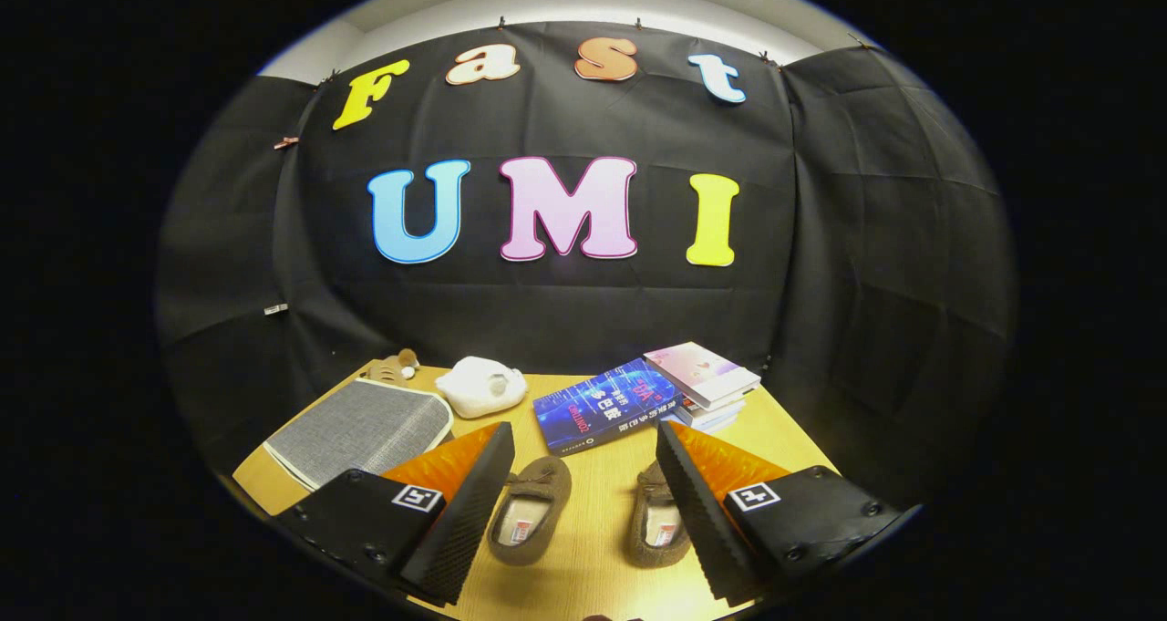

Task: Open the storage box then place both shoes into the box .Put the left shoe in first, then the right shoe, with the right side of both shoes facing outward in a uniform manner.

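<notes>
So the two brown shoes, left shoe (529, 510) and right shoe (658, 516), sit side by side on the wooden worktop (593, 530), right between the gripper (583, 475) jaws, which are wide apart and holding nothing. The grey storage box (360, 431) lies shut, off to the left. Further back there's a blue book (602, 404), a small stack of books (707, 382) and a white plush toy (481, 386). Black cloth wall (565, 311) behind.

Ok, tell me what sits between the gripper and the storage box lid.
Nothing visible blocks it. The gripper is open above the two brown shoes, which lie between its fingers. The grey storage box, lid shut, sits just ahead beside one finger, with bare wooden table around it.
</notes>
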